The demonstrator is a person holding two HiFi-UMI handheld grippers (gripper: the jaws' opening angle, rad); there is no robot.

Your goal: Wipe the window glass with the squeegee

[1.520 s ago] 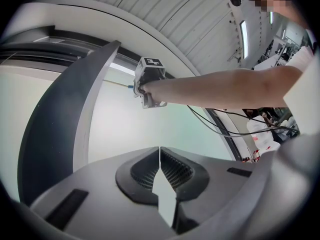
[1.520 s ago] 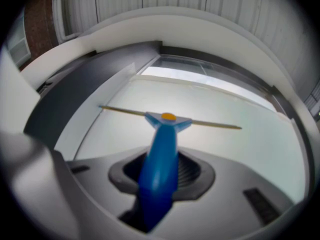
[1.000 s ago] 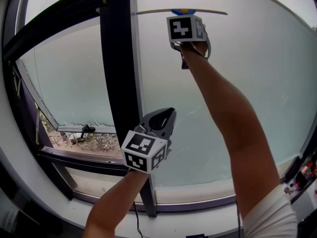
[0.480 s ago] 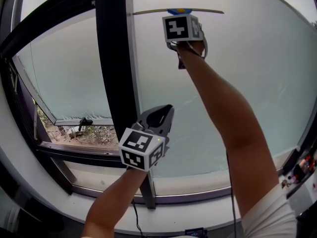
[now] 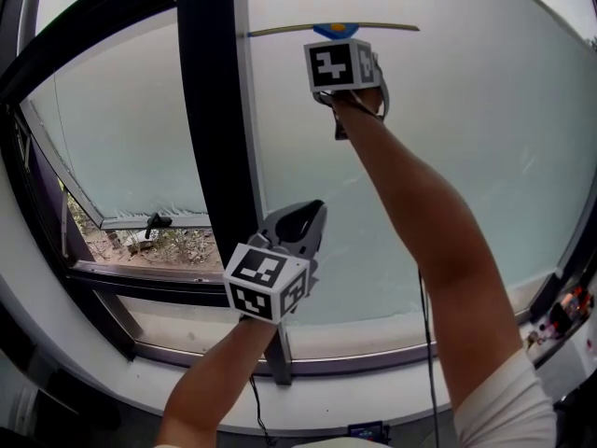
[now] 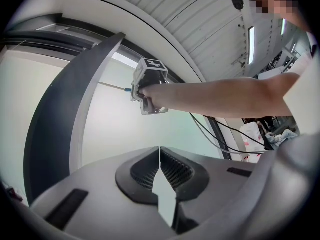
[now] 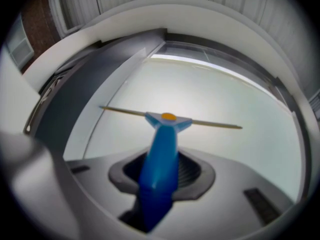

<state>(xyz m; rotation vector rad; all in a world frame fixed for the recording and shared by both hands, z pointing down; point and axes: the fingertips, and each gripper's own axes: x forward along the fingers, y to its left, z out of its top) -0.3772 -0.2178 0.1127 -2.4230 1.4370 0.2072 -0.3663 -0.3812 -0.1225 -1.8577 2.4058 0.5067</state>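
The squeegee has a blue handle (image 7: 160,159) and a long thin blade (image 7: 170,118) with an orange dot at the middle. My right gripper (image 7: 161,176) is shut on the handle. In the head view the blade (image 5: 332,29) lies level against the pale frosted window glass (image 5: 457,119), high up, with the right gripper (image 5: 338,45) just below it on a raised arm. My left gripper (image 5: 303,222) hangs lower, in front of the dark window post (image 5: 210,110), and holds nothing. Its jaws (image 6: 160,169) are shut, meeting along a thin line. The right gripper (image 6: 150,86) also shows in the left gripper view.
Left of the post a window sash stands ajar, with a black handle (image 5: 157,222) and gravel and plants (image 5: 182,245) outside. The pale sill (image 5: 354,353) runs below the glass. A cable (image 5: 424,343) hangs along the right arm. Small items (image 5: 567,317) sit at the far right.
The right gripper has drawn the squeegee a little way down the glass. The left gripper has sunk slightly, still shut.
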